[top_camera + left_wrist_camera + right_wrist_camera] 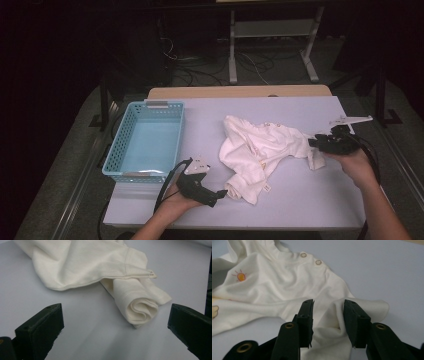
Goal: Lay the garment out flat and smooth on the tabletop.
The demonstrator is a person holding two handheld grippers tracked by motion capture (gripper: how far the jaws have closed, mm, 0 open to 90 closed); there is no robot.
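Item: white baby shirt (260,150), lying crumpled mid-table, right of blue basket (145,142). Left gripper (220,193): jaws standing wide apart, rolled sleeve end just ahead. Right gripper (328,315): jaws parted, sleeve fabric lying loose between. Advice: seat cloth deep before closing.

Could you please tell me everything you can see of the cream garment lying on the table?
The cream, soft-looking knit garment lies crumpled on the pale table, right of the blue basket. It has two round snap buttons at the shoulder, a small orange sun print and a label. One end is rolled up before the open left tool. The right tool straddles a sleeve fold, pads apart.
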